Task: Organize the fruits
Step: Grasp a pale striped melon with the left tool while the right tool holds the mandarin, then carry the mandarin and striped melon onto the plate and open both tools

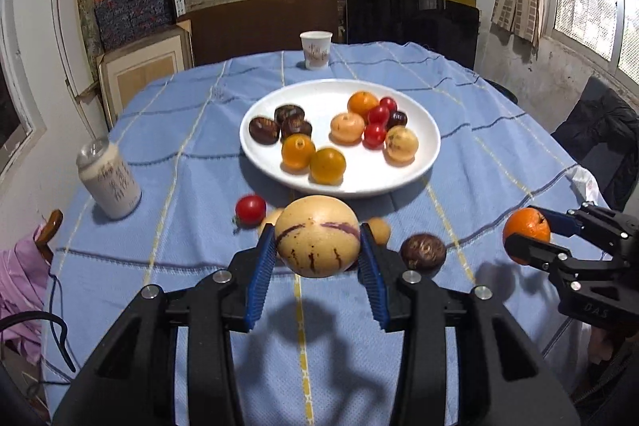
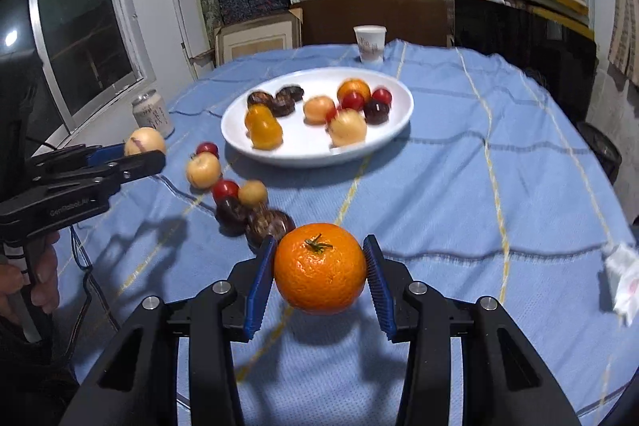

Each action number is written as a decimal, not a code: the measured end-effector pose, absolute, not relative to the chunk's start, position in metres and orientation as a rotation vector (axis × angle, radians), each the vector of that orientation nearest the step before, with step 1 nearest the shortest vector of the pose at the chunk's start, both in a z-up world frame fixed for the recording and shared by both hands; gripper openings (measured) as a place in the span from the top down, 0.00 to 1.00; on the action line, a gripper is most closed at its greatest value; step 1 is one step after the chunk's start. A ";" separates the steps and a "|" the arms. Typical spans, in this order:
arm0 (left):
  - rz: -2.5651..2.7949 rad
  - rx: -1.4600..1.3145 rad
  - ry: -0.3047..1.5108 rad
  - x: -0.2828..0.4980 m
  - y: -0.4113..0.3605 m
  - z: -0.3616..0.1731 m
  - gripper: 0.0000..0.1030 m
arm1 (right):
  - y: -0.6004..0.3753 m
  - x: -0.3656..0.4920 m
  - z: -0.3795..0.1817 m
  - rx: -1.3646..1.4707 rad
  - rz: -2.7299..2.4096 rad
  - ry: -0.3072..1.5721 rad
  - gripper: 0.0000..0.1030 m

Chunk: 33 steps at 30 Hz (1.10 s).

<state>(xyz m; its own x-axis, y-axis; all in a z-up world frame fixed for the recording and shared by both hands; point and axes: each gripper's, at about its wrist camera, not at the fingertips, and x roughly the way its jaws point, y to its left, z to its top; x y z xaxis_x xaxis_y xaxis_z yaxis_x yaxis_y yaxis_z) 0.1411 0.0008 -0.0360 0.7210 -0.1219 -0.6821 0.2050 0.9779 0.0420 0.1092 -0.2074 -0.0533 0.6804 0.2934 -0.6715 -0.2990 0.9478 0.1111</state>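
Note:
My left gripper (image 1: 317, 238) is shut on a pale yellow melon with purple streaks (image 1: 317, 236) and holds it above the blue tablecloth, near the front of the white plate (image 1: 419, 162). My right gripper (image 2: 319, 266) is shut on an orange mandarin (image 2: 319, 266), also lifted off the cloth; it shows at the right of the left wrist view (image 1: 526, 231). The plate holds several oranges, cherry tomatoes, dark chestnuts and pale fruits. Loose fruits lie on the cloth: a cherry tomato (image 1: 250, 210), a dark chestnut (image 1: 423, 251), and more of them in a row (image 2: 231, 194).
A white can (image 1: 108, 178) stands at the table's left. A paper cup (image 1: 315, 50) stands at the far edge behind the plate. Crumpled white paper (image 2: 623, 278) lies at the right edge. Shelves of boxes fill the back wall.

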 end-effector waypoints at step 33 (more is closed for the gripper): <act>-0.117 0.075 0.839 0.333 -0.018 -0.047 0.35 | -0.175 0.317 -0.040 -0.102 0.300 0.787 0.55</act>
<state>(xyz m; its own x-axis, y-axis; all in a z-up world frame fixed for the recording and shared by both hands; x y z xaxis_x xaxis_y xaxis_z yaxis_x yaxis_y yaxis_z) 0.3330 -0.0184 -0.0466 0.6625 -0.0735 -0.7455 0.1327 0.9909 0.0203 0.3167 -0.1749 -0.0404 0.6659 0.2273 -0.7105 -0.3032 0.9527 0.0207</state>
